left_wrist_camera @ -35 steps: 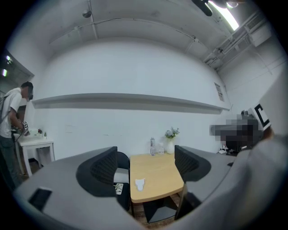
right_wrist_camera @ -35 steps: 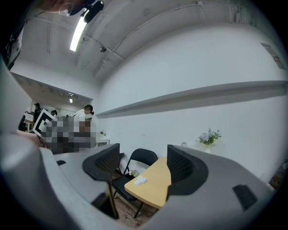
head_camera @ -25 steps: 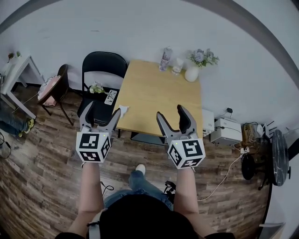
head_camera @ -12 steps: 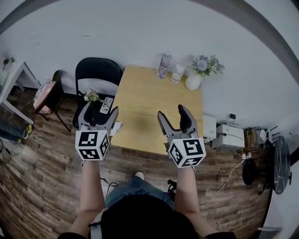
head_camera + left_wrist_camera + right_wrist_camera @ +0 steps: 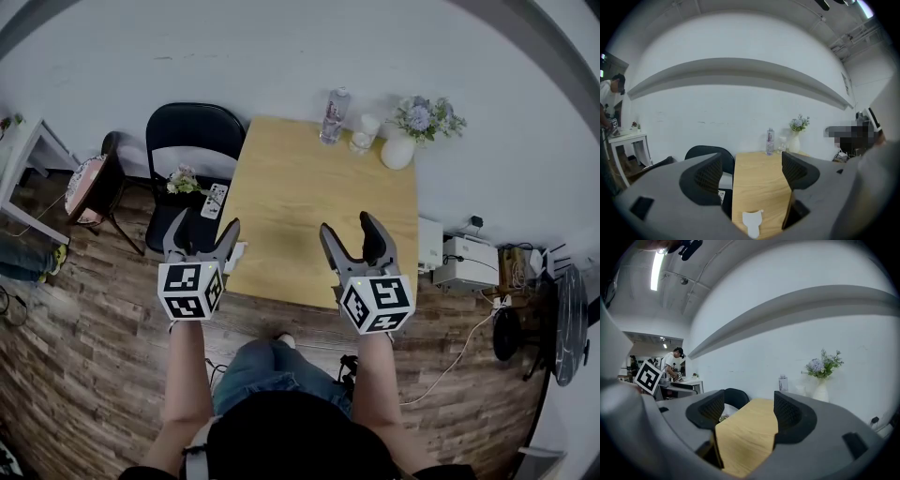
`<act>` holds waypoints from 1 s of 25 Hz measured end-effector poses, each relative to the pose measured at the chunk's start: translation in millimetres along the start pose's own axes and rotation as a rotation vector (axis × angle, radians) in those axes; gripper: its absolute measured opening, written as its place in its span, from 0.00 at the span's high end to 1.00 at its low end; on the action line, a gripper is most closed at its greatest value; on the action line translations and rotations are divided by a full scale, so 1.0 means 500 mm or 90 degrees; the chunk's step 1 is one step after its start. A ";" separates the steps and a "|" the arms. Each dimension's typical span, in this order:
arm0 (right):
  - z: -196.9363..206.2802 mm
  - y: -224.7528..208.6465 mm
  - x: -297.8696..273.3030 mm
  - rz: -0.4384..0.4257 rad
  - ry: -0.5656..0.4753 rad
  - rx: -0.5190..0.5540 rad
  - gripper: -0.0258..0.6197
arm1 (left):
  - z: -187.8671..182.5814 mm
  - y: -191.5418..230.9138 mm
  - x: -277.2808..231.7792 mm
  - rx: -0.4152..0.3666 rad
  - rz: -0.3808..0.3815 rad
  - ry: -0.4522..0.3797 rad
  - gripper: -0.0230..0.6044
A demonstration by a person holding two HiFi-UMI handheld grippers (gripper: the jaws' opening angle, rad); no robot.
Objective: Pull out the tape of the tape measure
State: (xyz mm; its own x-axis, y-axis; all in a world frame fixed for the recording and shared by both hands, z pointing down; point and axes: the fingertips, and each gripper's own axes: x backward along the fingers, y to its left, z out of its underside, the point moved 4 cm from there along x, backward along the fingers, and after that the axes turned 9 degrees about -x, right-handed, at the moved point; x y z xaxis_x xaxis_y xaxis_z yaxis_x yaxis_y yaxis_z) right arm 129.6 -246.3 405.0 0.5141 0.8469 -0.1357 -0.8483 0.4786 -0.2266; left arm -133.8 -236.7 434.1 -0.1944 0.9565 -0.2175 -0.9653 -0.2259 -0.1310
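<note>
Left gripper and right gripper: jaws spread, nothing between them. Small white object, tabbed, identity unclear, lies at the near-left corner of the counter.

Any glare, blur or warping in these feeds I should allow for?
Head view: fisheye bends the room edges, yet the table is sharp, evenly lit, no glare. Left gripper view: the close jaws of the left gripper look soft, the table beyond clear. Right gripper view: a ceiling light blooms at upper left; corners are black.
</note>
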 end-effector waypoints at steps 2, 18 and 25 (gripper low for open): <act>0.017 0.002 -0.011 0.005 0.013 -0.009 0.43 | 0.022 0.003 -0.005 0.000 0.006 0.019 0.32; 0.155 0.024 -0.031 0.094 0.118 -0.069 0.43 | 0.189 0.005 -0.052 0.035 0.104 0.153 0.33; 0.195 0.028 -0.030 0.108 0.144 -0.080 0.43 | 0.274 -0.012 -0.057 0.047 0.132 0.227 0.38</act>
State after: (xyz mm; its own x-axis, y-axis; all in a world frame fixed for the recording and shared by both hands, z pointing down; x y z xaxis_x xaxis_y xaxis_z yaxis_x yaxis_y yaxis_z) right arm 97.7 -229.8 497.7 0.3936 0.8325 -0.3899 -0.9094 0.2906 -0.2975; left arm -146.6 -237.2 573.6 -0.3258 0.7658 -0.5544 -0.9246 -0.3806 0.0177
